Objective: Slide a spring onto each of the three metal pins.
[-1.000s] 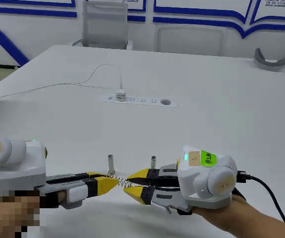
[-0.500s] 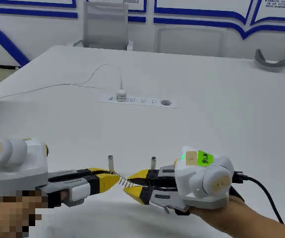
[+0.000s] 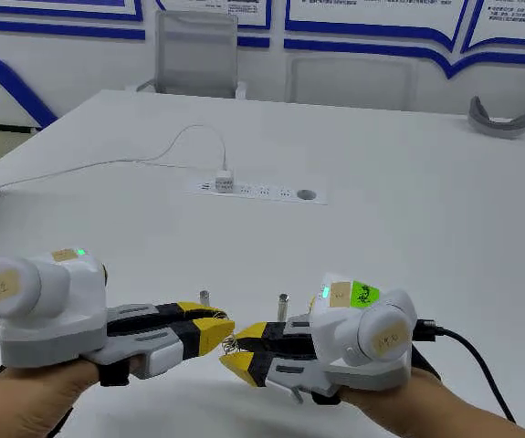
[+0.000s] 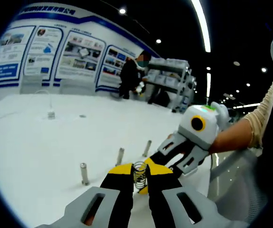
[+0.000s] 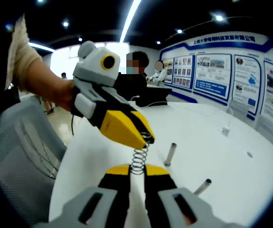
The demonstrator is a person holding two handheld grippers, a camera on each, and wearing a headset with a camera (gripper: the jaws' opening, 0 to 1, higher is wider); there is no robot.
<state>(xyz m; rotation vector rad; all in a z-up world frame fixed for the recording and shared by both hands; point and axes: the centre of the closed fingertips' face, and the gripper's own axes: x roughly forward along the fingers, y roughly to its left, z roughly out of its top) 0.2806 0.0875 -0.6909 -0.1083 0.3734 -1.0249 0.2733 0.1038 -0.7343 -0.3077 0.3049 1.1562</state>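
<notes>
White table point(image 3: 408, 228) runs wide and mostly bare toward a blue-trimmed wall, with a power strip point(image 3: 262, 191) lying well beyond the work. Near its front edge the two tools meet tip to tip. The left gripper point(image 3: 225, 330) comes in from the left with its jaws drawn together on one end of the spring. The right gripper point(image 3: 236, 350) faces it with its jaws nipped on the other end, as its own view shows. Just behind the tips stand the pins point(image 4: 120, 156), upright and apart. The left gripper view shows three in a row, all bare. The spring point(image 3: 230, 343) is the smallest thing here, a short coil hanging between the tips just in front of the pins and clear of the table. So by my reading no pin is dressed yet and the first threading lies ahead. The danger is in the handover. If both pairs of jaws pull or twist against each other, the coil may bend or spring out and roll off the near edge. If one lets go early the coil may tilt, catch on a pin top and fail to slide down.
</notes>
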